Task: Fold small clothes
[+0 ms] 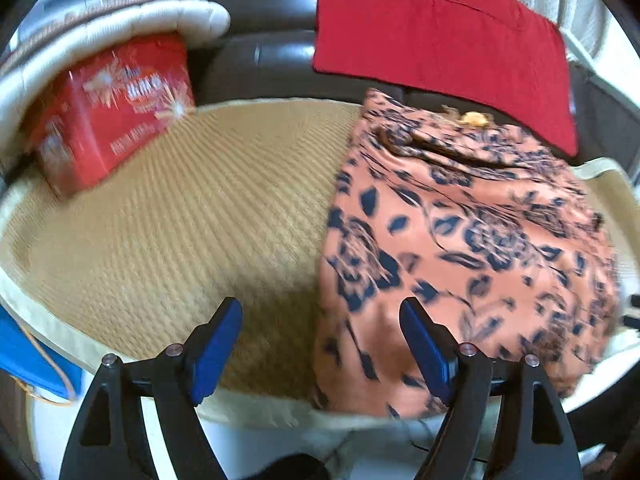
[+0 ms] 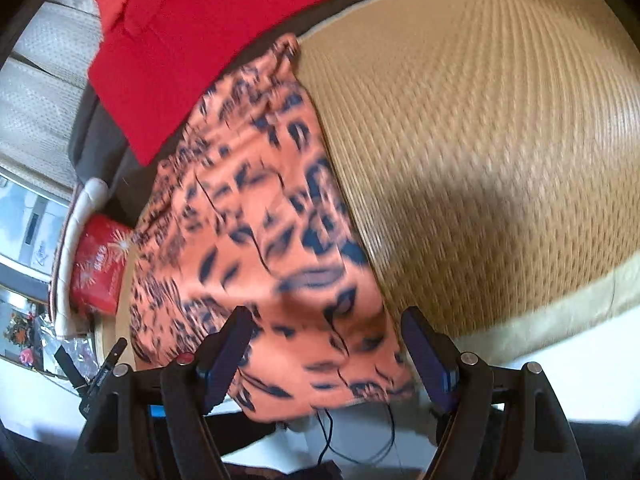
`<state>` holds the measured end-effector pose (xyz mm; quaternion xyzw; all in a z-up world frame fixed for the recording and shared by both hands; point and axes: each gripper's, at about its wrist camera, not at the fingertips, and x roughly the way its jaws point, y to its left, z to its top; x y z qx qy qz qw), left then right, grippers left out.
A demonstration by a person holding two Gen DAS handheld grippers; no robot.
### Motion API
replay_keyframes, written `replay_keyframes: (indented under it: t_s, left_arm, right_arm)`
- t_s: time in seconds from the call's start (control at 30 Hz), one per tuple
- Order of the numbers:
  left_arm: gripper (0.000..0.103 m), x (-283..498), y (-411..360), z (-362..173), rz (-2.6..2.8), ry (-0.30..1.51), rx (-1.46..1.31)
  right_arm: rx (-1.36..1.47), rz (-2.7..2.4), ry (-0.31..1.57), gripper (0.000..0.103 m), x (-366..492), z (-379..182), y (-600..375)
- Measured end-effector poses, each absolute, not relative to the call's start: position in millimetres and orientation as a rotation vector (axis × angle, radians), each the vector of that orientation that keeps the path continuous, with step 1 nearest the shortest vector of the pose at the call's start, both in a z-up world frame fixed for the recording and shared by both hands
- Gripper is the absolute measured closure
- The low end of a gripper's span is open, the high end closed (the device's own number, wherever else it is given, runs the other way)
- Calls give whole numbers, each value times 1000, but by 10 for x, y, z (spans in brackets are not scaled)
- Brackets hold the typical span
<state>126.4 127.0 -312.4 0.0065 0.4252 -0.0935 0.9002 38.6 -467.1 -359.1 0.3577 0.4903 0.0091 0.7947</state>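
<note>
An orange garment [image 1: 460, 240] with a dark blue floral print lies folded flat on the woven tan mat [image 1: 180, 220], near a red cloth [image 1: 440, 32].

Both wrist views look steeply down, close, sharing the patterned garment [image 1: 460, 240] and mat [image 2: 500, 140].

The lettering on the red tin [image 1: 116, 116] is smeared by blur and cannot be read. The red cloth [image 1: 436, 40] runs off the top edge in the left wrist view. The patterned orange garment [image 1: 460, 248] covers part of the woven mat [image 1: 180, 220], its print streaked by blur. In the right wrist view, clutter at the left rim [image 2: 24, 332] is too small to tell
</note>
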Motion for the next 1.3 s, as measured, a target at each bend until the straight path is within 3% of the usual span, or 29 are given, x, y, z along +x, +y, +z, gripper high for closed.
replay_keyframes:
  t_s: [0.13, 0.17, 0.2, 0.27, 0.43, 0.5, 0.57, 0.6, 0.67, 0.7, 0.73, 0.8, 0.83, 0.87, 0.97, 1.0, 1.03, 1.23, 1.27, 1.3]
  left_arm:
    - [23, 1233, 1244, -3212, -220, 920, 15]
    - [33, 1245, 1242, -3227, -241, 926, 0]
    - [58, 1259, 1239, -3244, -261, 934, -15]
    - [81, 1307, 1223, -3312, -304, 973, -40]
    - [78, 1379, 1148, -3334, -314, 990, -35]
    - [52, 1387, 1136, -3349, -314, 1005, -46]
    - [38, 1385, 1130, -3324, -306, 993, -50]
    - [38, 1385, 1113, -3318, -303, 985, -40]
    - [38, 1411, 1100, -3341, -321, 996, -43]
    - [46, 1419, 1102, -3357, -329, 1003, -46]
    - [55, 1420, 1087, -3374, -330, 1005, -35]
    - [89, 1412, 1048, -3386, -318, 996, 11]
    - [95, 1412, 1056, -3381, -336, 993, 0]
    - [95, 1410, 1060, -3376, -353, 990, -18]
    - [96, 1361, 1064, -3323, -383, 959, -32]
    - [96, 1343, 1069, -3296, -395, 949, -44]
    - [96, 1311, 1105, -3235, -419, 928, -75]
    - [96, 1296, 1176, -3119, -447, 884, -119]
    - [94, 1324, 1161, -3151, -434, 906, -110]
    - [81, 1349, 1148, -3191, -414, 931, -98]
  right_arm:
    - [748, 20, 1090, 23, 313, -3687, -4610]
    - [748, 12, 1099, 23, 302, -3708, -4610]
    - [750, 7, 1102, 23, 288, -3713, -4611]
    - [763, -15, 1101, 23, 257, -3728, -4636]
    - [789, -76, 1112, 23, 210, -3807, -4710]
    - [782, -92, 1104, 23, 208, -3829, -4717]
    - [767, -108, 1083, 23, 215, -3823, -4712]
    - [757, -118, 1074, 23, 223, -3826, -4700]
    - [764, -104, 1064, 23, 246, -3860, -4645]
    - [777, -82, 1059, 23, 264, -3898, -4600]
    - [778, -70, 1055, 23, 282, -3930, -4550]
    - [759, -65, 1067, 23, 322, -3977, -4441]
    - [750, -50, 1088, 24, 347, -4052, -4367]
    - [751, -42, 1096, 25, 350, -4091, -4329]
    - [705, -30, 1113, 59, 342, -4105, -4230]
    - [702, -14, 1107, 87, 333, -4072, -4220]
    - [706, 10, 1071, 91, 292, -3979, -4222]
    - [764, 123, 844, 91, 151, -3557, -4319]
    - [773, 129, 849, 91, 168, -3574, -4325]
    - [781, 132, 859, 91, 195, -3606, -4328]
